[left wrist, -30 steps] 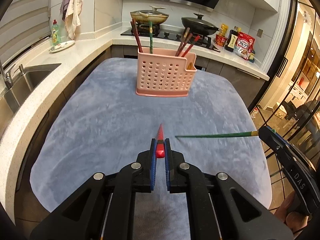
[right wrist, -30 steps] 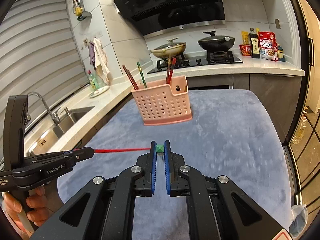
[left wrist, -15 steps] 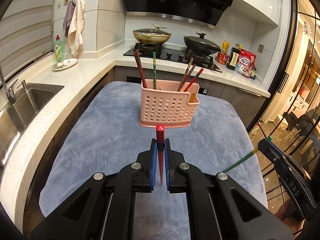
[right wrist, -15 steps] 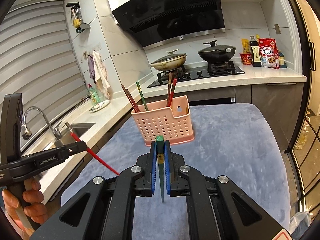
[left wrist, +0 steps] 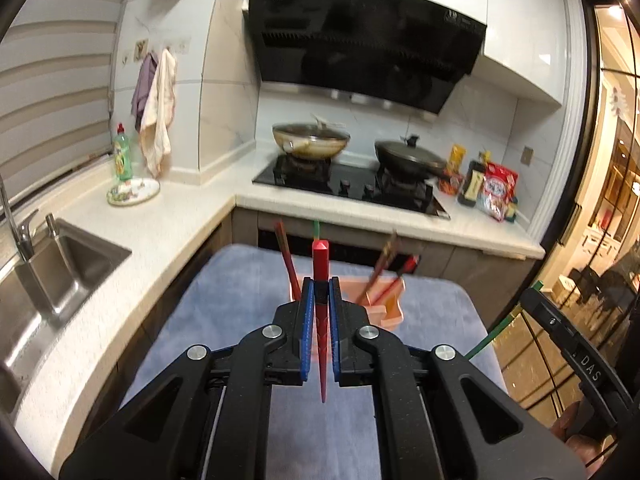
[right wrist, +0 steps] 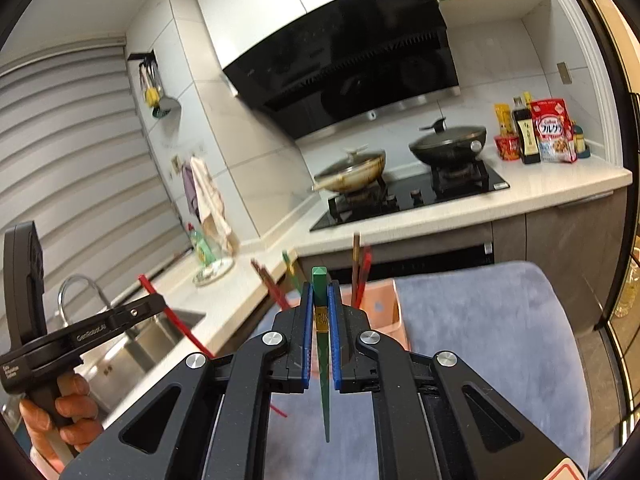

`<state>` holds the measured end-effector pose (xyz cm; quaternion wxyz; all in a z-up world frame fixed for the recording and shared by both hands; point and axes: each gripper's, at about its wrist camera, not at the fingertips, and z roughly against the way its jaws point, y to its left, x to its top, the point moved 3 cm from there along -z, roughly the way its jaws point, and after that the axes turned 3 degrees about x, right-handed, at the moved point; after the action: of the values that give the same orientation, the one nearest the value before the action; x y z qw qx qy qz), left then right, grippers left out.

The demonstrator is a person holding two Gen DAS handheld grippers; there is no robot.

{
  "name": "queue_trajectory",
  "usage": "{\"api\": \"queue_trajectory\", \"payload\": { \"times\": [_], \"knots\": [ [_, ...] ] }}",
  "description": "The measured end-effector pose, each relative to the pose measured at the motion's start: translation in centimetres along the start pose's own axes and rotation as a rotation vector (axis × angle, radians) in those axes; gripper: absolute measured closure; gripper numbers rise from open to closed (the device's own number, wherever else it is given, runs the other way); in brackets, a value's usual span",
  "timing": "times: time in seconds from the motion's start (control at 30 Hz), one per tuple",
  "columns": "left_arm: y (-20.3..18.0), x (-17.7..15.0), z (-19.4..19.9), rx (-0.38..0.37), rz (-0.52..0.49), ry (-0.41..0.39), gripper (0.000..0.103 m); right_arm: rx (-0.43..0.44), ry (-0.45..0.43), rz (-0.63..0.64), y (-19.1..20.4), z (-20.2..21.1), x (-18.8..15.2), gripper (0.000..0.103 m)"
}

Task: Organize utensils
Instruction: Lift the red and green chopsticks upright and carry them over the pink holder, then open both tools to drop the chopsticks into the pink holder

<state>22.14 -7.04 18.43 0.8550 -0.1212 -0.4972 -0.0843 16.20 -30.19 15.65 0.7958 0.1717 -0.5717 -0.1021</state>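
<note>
My left gripper (left wrist: 320,292) is shut on a red chopstick (left wrist: 321,264), held upright with its thin tip pointing down toward me. My right gripper (right wrist: 321,300) is shut on a green chopstick (right wrist: 321,284), also upright, tip down. The pink perforated utensil basket (left wrist: 390,310) stands on the blue-grey mat (left wrist: 240,292) just beyond the left fingers, partly hidden by them; it shows in the right wrist view (right wrist: 382,304) too. Several red, brown and green chopsticks stand in it. The left gripper appears in the right wrist view (right wrist: 144,306), the right gripper in the left wrist view (left wrist: 536,300).
A steel sink (left wrist: 60,256) and tap lie to the left in the white counter (left wrist: 172,216). Behind the mat is a hob with two lidded pans (left wrist: 310,142). Food packets (left wrist: 496,192) stand at the counter's right end. A glass door is at right.
Both grippers rose and tilted up, swinging each chopstick from lying forward to upright. The basket now sits lower and closer, partly behind the fingers.
</note>
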Motion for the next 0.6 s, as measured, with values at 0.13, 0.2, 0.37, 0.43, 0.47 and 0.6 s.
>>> {"api": "queue_trajectory", "payload": {
  "times": [0.13, 0.2, 0.37, 0.43, 0.47, 0.6],
  "knots": [
    [0.5, 4.0, -0.9, 0.005, 0.033, -0.072, 0.096, 0.003, -0.064, -0.001, 0.1, -2.0, 4.1, 0.096],
    [0.7, 5.9, -1.7, 0.008, 0.048, -0.106, 0.096, -0.002, -0.098, 0.008, 0.4, -3.3, 6.2, 0.096],
    [1.1, 8.5, -4.3, 0.019, 0.061, -0.131, 0.096, -0.013, -0.142, 0.002, 0.1, -6.4, 9.4, 0.096],
    [1.1, 8.8, -5.5, 0.022, 0.062, -0.132, 0.096, -0.025, -0.144, -0.003, -0.3, -8.0, 10.0, 0.096],
    [1.2, 8.8, -5.8, 0.023, 0.062, -0.131, 0.096, -0.028, -0.139, -0.006, -0.5, -8.7, 10.0, 0.096],
    [1.4, 8.3, -8.6, 0.034, 0.058, -0.102, 0.096, -0.044, -0.102, -0.008, -1.2, -11.3, 9.1, 0.096]
  ]
}}
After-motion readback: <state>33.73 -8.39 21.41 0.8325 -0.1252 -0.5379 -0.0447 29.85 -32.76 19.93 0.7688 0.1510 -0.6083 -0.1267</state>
